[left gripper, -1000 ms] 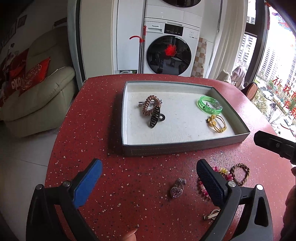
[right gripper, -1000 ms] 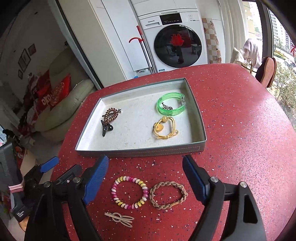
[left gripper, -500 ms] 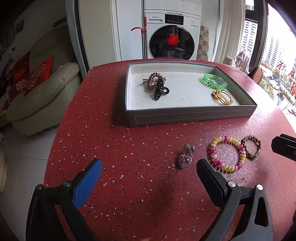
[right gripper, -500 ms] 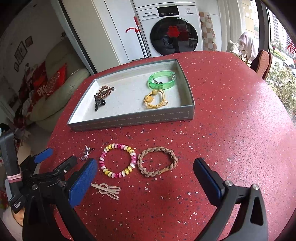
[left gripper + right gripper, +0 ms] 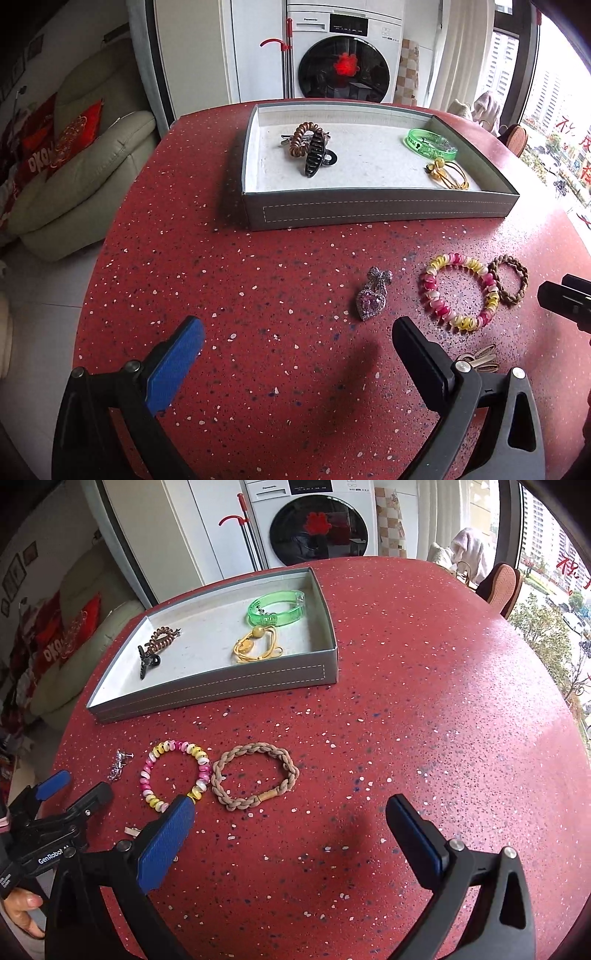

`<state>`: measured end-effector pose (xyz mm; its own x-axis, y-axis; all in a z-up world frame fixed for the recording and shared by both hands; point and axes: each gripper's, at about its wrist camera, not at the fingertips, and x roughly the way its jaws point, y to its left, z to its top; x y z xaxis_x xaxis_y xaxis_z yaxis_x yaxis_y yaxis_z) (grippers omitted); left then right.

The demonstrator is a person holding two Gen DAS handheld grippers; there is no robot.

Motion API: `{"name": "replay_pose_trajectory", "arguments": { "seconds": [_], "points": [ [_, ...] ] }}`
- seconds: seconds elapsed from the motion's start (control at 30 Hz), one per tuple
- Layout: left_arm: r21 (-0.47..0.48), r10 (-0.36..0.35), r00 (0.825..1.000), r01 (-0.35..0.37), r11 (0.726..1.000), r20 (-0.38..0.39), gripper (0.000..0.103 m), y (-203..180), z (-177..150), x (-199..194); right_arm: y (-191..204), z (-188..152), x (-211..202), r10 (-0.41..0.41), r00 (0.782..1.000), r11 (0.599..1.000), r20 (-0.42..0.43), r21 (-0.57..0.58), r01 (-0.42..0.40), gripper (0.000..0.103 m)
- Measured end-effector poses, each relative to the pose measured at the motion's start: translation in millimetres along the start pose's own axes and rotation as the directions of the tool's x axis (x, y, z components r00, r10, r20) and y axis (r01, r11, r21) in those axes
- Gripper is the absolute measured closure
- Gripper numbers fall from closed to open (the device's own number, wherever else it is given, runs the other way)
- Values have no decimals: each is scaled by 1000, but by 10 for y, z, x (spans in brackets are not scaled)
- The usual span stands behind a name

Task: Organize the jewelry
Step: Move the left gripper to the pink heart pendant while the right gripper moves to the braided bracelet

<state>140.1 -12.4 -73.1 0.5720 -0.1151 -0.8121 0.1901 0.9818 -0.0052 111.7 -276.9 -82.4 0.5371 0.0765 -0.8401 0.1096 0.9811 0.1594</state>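
A grey tray [image 5: 380, 214] [image 5: 207, 698] on the red table holds a brown coil tie with a black claw clip [image 5: 314, 155], a green bangle [image 5: 430, 142] [image 5: 277, 607] and a yellow cord piece [image 5: 448, 173] [image 5: 255, 644]. On the table lie a heart brooch [image 5: 373, 295] [image 5: 118, 766], a pink-yellow bead bracelet [image 5: 460, 290] [image 5: 175, 773], a braided brown bracelet [image 5: 509, 278] [image 5: 255, 775] and a beige clip [image 5: 480, 360]. My left gripper [image 5: 299, 343] is open and empty, near the brooch. My right gripper [image 5: 291, 823] is open and empty, before the braided bracelet.
The round red table [image 5: 443, 701] ends close behind the tray and at the left. A cream sofa [image 5: 74, 173] stands left of it, a washing machine [image 5: 343, 66] behind, a chair [image 5: 502, 587] at the far right. The left gripper shows in the right wrist view [image 5: 66, 805].
Both grippers have pulled back from the tray toward the near side of the table. The loose bracelets and brooch now sit further ahead of the fingers. Nothing was picked up.
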Motion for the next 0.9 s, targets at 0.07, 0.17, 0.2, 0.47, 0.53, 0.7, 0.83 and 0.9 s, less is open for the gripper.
{"name": "replay_pose_trajectory", "arguments": {
  "seconds": [0.07,0.17,0.2,0.47,0.53,0.7,0.83,0.9],
  "points": [
    [8,0,1000,0,1000,-2,0,-28,21,20,-10,18,29,-12,1000,1000,-5,-2,12,0],
    [29,0,1000,0,1000,-5,0,-79,52,48,-18,43,67,-26,1000,1000,-11,-6,26,0],
    [36,-2,1000,2,999,-5,0,-95,57,54,-23,49,76,-29,1000,1000,-11,-7,29,0],
    [70,-19,1000,19,997,1,0,-188,125,95,-13,134,163,-53,998,998,-15,-31,53,7],
    [79,-25,1000,25,997,1,0,-206,135,103,16,154,200,-67,998,996,-17,-52,66,9],
    [86,-39,999,40,996,-8,7,-222,128,139,112,166,270,-98,995,989,-19,-116,95,23],
    [98,-61,998,62,993,-5,15,-247,125,125,164,151,269,-107,994,983,-7,-151,105,28],
    [103,-81,997,81,991,-8,23,-267,129,120,176,149,262,-98,995,982,-8,-161,96,33]
  ]
}}
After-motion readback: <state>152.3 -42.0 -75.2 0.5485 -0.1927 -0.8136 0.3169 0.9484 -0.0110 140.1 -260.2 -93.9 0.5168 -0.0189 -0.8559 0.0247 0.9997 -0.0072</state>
